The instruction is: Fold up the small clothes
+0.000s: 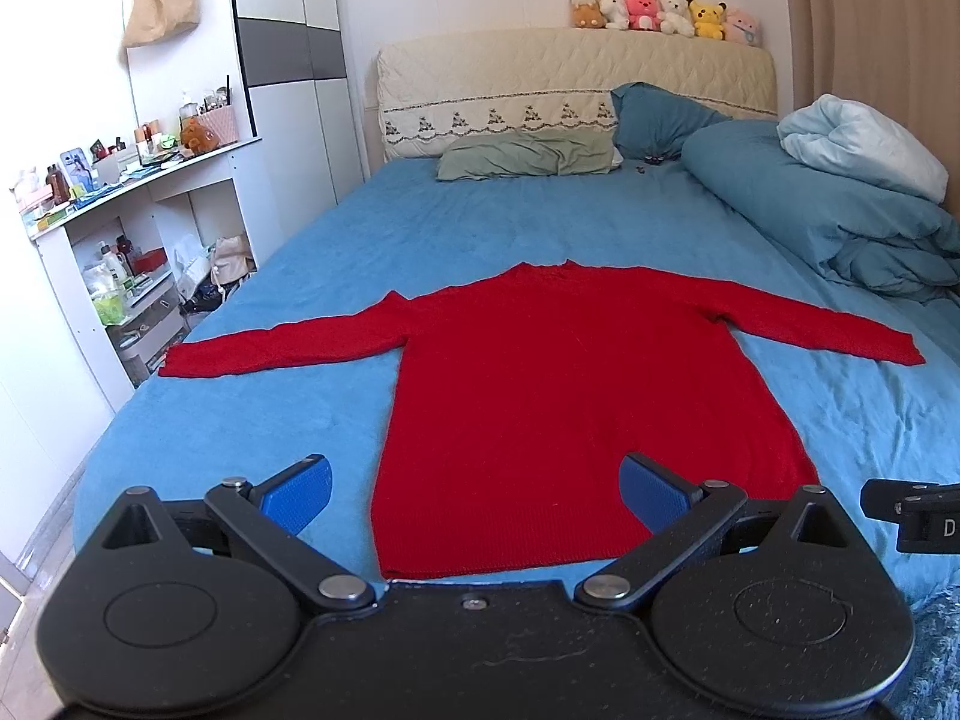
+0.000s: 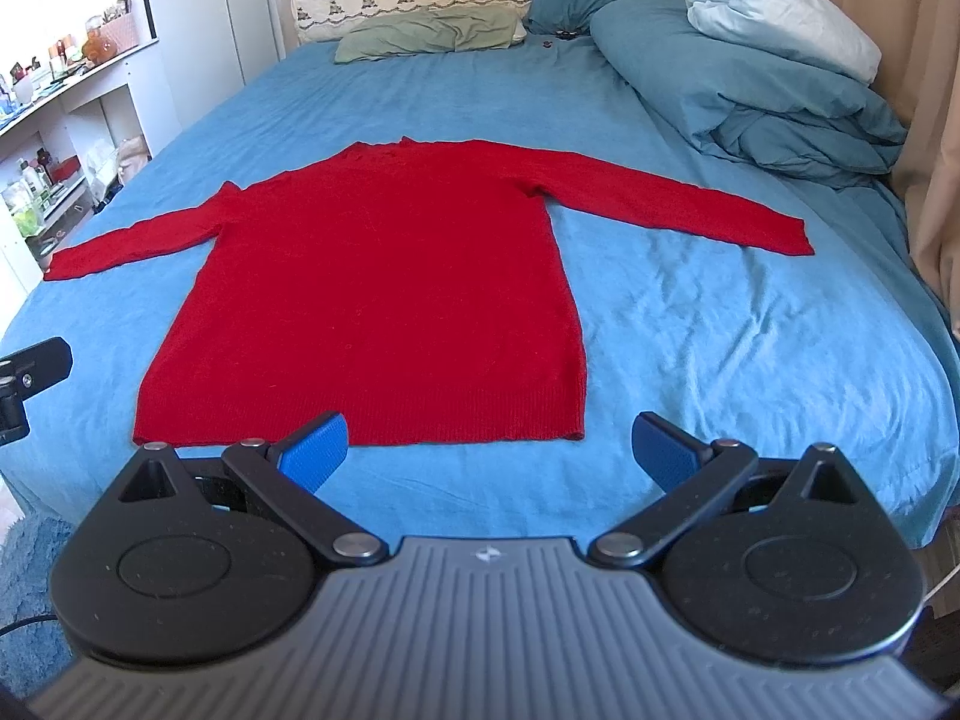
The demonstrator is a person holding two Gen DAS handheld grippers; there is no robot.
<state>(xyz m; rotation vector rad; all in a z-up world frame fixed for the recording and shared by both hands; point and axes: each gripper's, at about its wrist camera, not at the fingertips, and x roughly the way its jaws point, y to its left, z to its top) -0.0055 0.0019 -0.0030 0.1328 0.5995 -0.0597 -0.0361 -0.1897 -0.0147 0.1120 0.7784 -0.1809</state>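
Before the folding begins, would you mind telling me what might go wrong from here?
The red knit sweater lies on a soft, wrinkled blue bedsheet, so a pinch may grab sheet too. Its left sleeve reaches the bed's edge and could slip off. Both the left gripper and right gripper are open.

A home bedroom is shown. The frame is filled by a wide bed (image 1: 480,228) with a blue sheet; pillows (image 1: 528,155) and a bundled duvet (image 1: 840,204) are seen at upper right, plush toys (image 1: 663,15) along the headboard (image 1: 570,78), and cluttered white shelves (image 1: 120,192) at left.
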